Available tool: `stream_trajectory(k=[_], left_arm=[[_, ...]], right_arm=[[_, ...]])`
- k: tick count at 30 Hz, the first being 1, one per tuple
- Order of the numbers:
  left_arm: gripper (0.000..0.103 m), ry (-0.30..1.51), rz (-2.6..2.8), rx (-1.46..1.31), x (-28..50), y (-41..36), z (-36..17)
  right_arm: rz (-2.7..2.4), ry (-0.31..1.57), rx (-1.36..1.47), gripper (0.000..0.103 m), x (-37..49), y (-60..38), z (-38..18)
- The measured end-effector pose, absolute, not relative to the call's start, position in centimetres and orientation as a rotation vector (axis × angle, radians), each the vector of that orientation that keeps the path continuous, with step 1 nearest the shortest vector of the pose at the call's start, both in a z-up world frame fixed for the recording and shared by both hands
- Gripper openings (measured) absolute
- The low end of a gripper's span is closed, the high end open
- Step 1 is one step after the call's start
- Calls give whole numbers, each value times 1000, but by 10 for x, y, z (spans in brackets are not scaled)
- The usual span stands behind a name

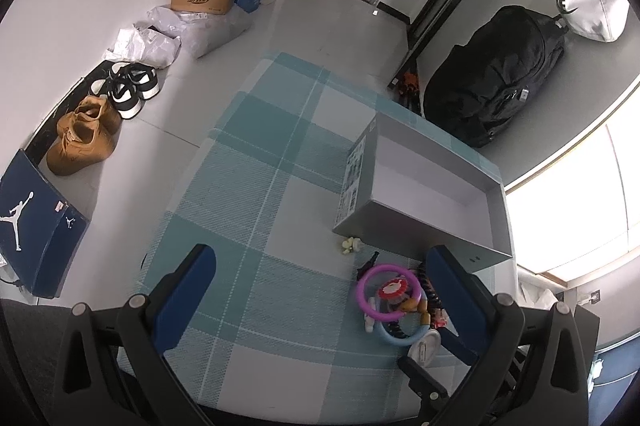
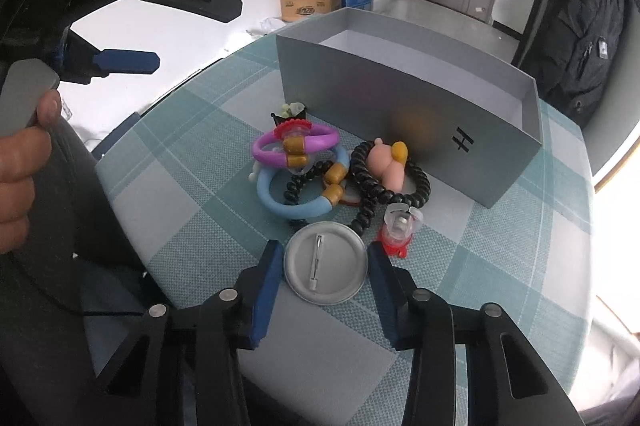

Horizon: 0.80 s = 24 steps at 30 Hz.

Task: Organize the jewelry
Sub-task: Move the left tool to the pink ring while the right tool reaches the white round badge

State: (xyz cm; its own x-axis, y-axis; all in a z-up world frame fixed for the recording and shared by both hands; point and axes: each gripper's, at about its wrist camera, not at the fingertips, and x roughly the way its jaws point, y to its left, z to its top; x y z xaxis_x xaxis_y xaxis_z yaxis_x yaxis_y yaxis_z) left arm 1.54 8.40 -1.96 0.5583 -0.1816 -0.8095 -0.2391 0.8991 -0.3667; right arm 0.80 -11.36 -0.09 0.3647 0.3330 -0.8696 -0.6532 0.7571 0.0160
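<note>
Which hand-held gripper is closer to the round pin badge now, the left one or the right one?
Right. The right hand-held gripper is open with its fingers on either side of the round pin badge. The left hand-held gripper is also open, above the cloth, with the badge beside its right finger.

Daylight is flooding in from the window (image 1: 568,194) at the right edge of both frames, blowing it out white. Fisheye distortion is bending the edges, and a blurred orange smudge is showing on the grey box (image 2: 416,122).

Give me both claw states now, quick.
Left claw: open, empty, above the table.
Right claw: open, straddling the round pin badge, not clamped yet.
</note>
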Motion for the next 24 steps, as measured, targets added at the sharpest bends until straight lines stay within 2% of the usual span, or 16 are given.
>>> stream_trajectory(k=[11,14,24], left_arm=[[102,1069,-57,-438,22,71,-34],[97,1108,-104,-421,23,62,-40],[95,1206,-175,-395,32,44,-55]], right_arm=[[663,1051,-240,42,18,-143,12],[646,1061,-219,42,20,-154,14],[614,1059,-145,42,27,-177,20]])
